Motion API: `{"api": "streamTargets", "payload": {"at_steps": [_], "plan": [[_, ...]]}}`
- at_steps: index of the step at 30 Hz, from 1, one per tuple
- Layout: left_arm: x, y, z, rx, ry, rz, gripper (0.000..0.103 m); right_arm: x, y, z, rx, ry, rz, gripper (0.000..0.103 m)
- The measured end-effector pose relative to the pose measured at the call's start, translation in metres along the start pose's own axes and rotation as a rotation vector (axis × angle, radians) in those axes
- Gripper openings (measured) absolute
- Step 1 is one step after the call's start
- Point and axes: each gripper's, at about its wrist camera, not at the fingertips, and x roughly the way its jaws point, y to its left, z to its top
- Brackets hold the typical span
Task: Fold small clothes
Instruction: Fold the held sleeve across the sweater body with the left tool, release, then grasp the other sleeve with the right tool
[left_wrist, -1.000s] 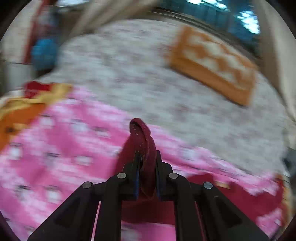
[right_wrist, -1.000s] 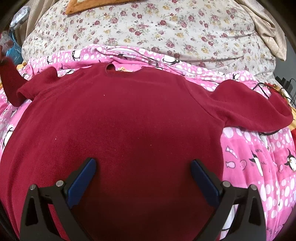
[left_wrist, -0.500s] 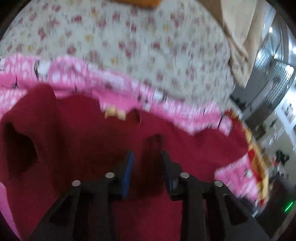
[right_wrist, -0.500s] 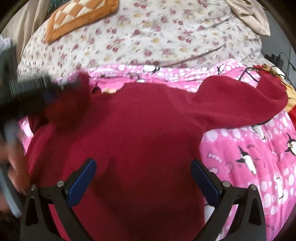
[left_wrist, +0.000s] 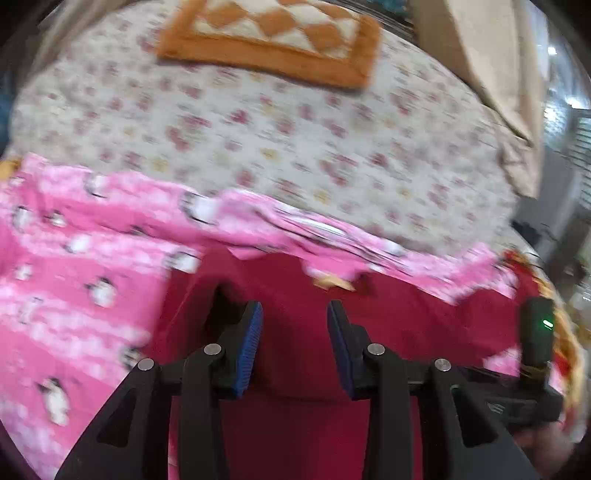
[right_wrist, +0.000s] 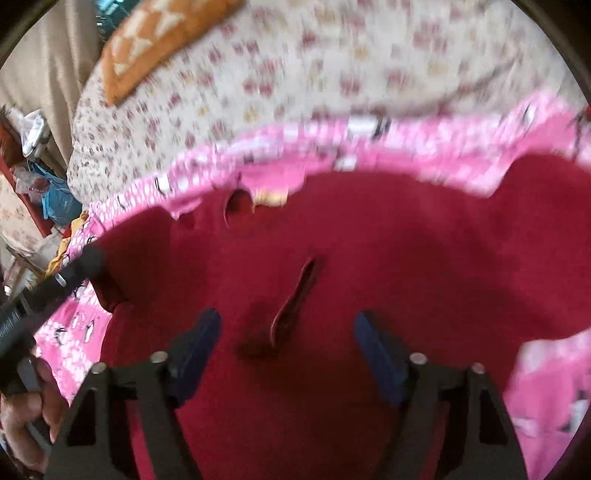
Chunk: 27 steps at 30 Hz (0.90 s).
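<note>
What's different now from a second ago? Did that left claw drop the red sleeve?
Yes. The left claw had the sleeve pinched; its jaws have just been opening and now nothing is between them. The sleeve now lies folded across the red shirt. The right claw has swung over the sleeve, and its jaws have just been closing, still empty. The shirt stays spread on the pink blanket.

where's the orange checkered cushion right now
The orange checkered cushion lies at the far end of the floral bedsheet, top centre in the left wrist view and top left in the right wrist view, beyond the pink penguin blanket.
</note>
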Motion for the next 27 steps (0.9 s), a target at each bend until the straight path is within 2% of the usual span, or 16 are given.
{"api": "streamTargets", "payload": {"at_steps": [1, 6, 8, 10, 11, 13, 14, 15, 16, 19, 22, 25, 27], "plan": [[0.002, 0.01, 0.003, -0.027, -0.007, 0.028, 0.021, 0.005, 0.002, 0.0, -0.012, 0.003, 0.005, 0.079], [0.0, 0.052, 0.015, -0.178, -0.031, 0.028, 0.021, 0.023, 0.008, 0.011, -0.056, 0.016, 0.067, 0.079], [-0.003, 0.062, 0.017, -0.204, -0.042, 0.056, 0.021, 0.027, 0.007, 0.016, -0.055, 0.008, 0.109, 0.075], [-0.008, 0.072, 0.018, -0.242, -0.057, 0.074, 0.021, 0.028, 0.006, 0.02, -0.044, 0.004, 0.145, 0.055], [-0.011, 0.077, 0.017, -0.266, -0.069, 0.075, 0.022, 0.028, 0.006, 0.021, -0.043, 0.009, 0.171, 0.05], [-0.016, 0.083, 0.017, -0.292, -0.093, 0.088, 0.022, 0.027, 0.008, 0.02, -0.053, 0.018, 0.169, 0.031], [-0.02, 0.086, 0.016, -0.301, -0.113, 0.103, 0.022, 0.025, 0.009, 0.019, -0.059, 0.017, 0.153, 0.025], [-0.023, 0.09, 0.016, -0.31, -0.131, 0.122, 0.023, 0.024, 0.009, 0.019, -0.058, 0.017, 0.14, 0.013], [-0.025, 0.093, 0.016, -0.315, -0.138, 0.13, 0.024, 0.021, 0.009, 0.019, -0.054, 0.013, 0.117, 0.006], [-0.026, 0.101, 0.014, -0.338, -0.141, 0.164, 0.027, 0.006, -0.002, 0.026, -0.033, -0.012, 0.05, 0.005], [-0.019, 0.104, 0.011, -0.343, -0.116, 0.167, 0.028, -0.017, -0.023, 0.037, -0.013, -0.024, -0.064, 0.005], [-0.008, 0.094, 0.008, -0.306, -0.081, 0.142, 0.028, -0.035, -0.041, 0.047, -0.034, -0.027, -0.173, 0.005], [0.003, 0.081, 0.005, -0.259, -0.037, 0.118, 0.031, -0.041, -0.049, 0.052, -0.047, -0.029, -0.195, 0.005]]}}
